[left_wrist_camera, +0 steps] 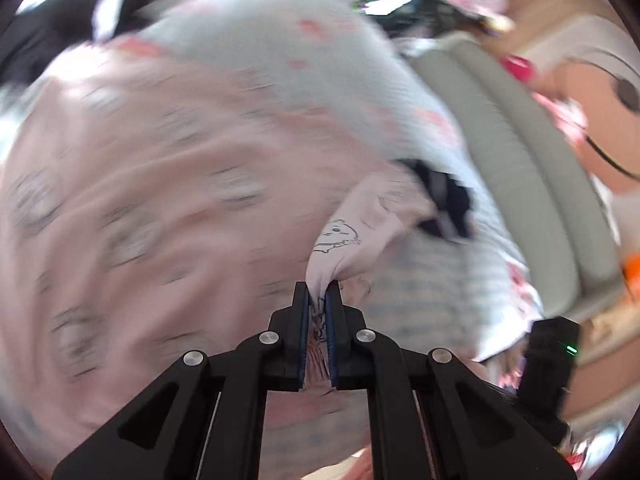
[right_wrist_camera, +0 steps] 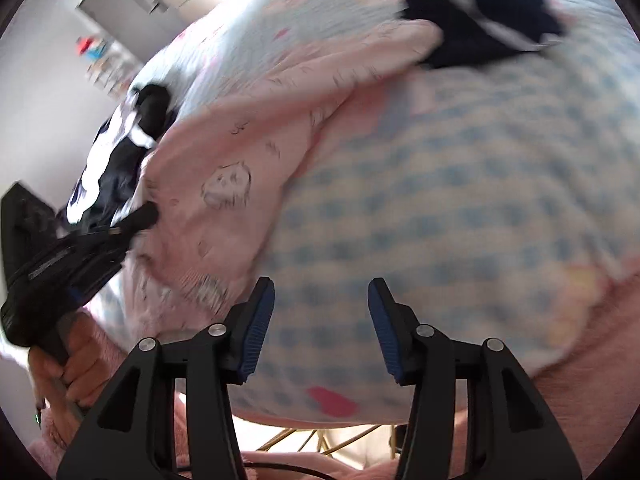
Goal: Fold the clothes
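A pale pink garment (left_wrist_camera: 132,184) printed with small line-drawn animals lies spread over the bed. My left gripper (left_wrist_camera: 319,292) is shut on a bunched edge of it, and a strip of the cloth rises from the jaws toward a dark garment (left_wrist_camera: 444,196). The right wrist view shows the same pink garment (right_wrist_camera: 224,184) at the left, with the left gripper (right_wrist_camera: 140,216) pinching its edge. My right gripper (right_wrist_camera: 321,292) hangs open above the blue-checked bedding (right_wrist_camera: 440,208), nothing between its fingers.
A black and white garment (right_wrist_camera: 116,160) lies at the bed's left side, another dark one (right_wrist_camera: 480,20) at the far right. A hand (right_wrist_camera: 68,364) holds the left gripper's handle. A grey padded bed edge (left_wrist_camera: 520,168) runs down the right of the left wrist view.
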`<action>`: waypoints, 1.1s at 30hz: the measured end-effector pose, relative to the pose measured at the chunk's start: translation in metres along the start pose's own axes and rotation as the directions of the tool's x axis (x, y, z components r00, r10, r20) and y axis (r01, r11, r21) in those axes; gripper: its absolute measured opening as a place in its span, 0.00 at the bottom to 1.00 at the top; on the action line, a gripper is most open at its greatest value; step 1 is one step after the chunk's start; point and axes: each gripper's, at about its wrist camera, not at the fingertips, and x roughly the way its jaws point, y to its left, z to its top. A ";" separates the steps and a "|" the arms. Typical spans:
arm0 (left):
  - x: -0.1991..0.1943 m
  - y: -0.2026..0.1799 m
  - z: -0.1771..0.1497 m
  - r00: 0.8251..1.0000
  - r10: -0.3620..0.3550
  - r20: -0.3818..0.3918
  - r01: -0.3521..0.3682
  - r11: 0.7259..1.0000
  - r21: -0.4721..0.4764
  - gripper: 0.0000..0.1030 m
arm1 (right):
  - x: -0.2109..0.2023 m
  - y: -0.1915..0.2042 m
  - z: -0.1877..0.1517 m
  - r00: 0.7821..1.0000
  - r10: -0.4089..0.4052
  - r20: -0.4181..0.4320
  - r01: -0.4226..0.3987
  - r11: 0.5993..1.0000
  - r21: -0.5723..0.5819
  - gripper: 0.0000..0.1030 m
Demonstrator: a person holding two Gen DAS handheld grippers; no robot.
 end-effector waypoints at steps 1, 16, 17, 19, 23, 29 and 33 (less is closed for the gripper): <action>-0.002 0.010 -0.002 1.000 0.002 -0.011 -0.002 1.000 -0.023 0.11 | 0.004 0.010 -0.002 1.000 -0.002 -0.010 0.002 1.000 -0.026 0.49; 0.028 0.025 -0.016 0.994 0.018 -0.110 -0.020 1.000 -0.015 0.44 | 0.050 0.045 -0.024 0.995 -0.030 -0.090 0.017 0.991 -0.135 0.48; 0.025 0.026 -0.017 0.994 0.012 -0.111 -0.013 1.000 -0.005 0.44 | 0.046 0.042 -0.025 0.996 -0.038 -0.077 0.028 0.991 -0.129 0.48; 0.024 0.024 -0.020 0.993 -0.010 -0.117 0.012 1.000 0.017 0.38 | 0.039 0.036 -0.025 0.998 -0.046 -0.051 0.041 0.995 -0.093 0.49; 0.018 0.010 -0.016 0.996 -0.023 -0.082 0.025 0.999 0.027 0.16 | 0.021 0.032 -0.014 0.999 0.037 -0.037 -0.037 0.999 -0.025 0.49; -0.043 -0.015 0.008 0.996 -0.005 0.084 -0.003 0.995 0.102 0.11 | -0.009 0.059 0.018 0.993 0.112 0.034 -0.107 0.986 -0.126 0.64; -0.078 0.016 0.003 0.990 0.031 0.137 -0.029 0.999 -0.016 0.10 | 0.014 0.071 0.012 0.985 0.167 -0.046 -0.171 0.980 -0.106 0.64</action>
